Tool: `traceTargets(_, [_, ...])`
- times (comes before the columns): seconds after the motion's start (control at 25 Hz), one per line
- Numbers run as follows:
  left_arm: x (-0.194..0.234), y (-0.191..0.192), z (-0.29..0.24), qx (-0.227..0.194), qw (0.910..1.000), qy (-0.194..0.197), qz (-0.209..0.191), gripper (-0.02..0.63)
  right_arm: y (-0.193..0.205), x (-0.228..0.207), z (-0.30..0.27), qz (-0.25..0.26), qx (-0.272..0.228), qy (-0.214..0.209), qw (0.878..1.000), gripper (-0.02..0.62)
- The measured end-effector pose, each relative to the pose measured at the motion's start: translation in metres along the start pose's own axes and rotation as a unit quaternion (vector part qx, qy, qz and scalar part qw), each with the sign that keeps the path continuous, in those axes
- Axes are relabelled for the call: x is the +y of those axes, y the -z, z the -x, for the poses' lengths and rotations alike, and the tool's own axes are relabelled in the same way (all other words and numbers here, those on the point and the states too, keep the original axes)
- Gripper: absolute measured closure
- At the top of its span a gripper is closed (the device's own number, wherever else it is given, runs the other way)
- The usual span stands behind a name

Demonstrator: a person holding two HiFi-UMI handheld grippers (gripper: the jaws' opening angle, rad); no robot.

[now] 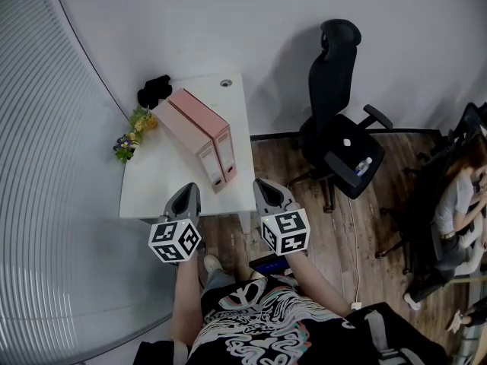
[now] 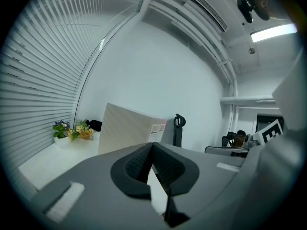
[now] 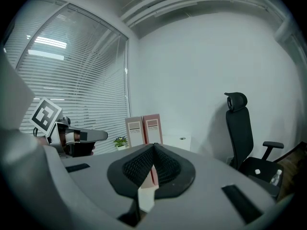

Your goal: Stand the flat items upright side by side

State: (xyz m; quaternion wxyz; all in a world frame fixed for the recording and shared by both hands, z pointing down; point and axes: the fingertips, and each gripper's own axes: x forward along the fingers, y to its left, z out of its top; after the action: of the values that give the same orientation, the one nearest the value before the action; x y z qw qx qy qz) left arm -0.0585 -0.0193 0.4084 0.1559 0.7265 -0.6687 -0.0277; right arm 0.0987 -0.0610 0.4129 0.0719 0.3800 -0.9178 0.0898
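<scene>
Binders [image 1: 202, 122] stood upright, side by side, on the white worktop [image 1: 160, 181]. The left tool [image 1: 189, 190] and right tool [image 1: 262, 185] hovered near its front edge, jaws closed and empty.

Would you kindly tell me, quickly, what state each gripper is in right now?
Left gripper: closed, fingers together, holding nothing.
Right gripper: closed, fingers together, holding nothing.

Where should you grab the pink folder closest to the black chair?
Probably the pink folder's narrow labelled spine, coming from the desk's near edge: that upright end faces it. The other folder touches one side, so a jaw must wedge in.
</scene>
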Motion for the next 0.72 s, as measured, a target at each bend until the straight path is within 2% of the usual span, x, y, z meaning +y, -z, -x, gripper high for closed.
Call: traceTargets(0.72, [0.004, -0.008, -0.006, -0.01, 0.9999, -0.005, -0.004, 0.606, -0.009, -0.006, -0.006, -0.005, -0.012, -0.006, 1.0, 0.595])
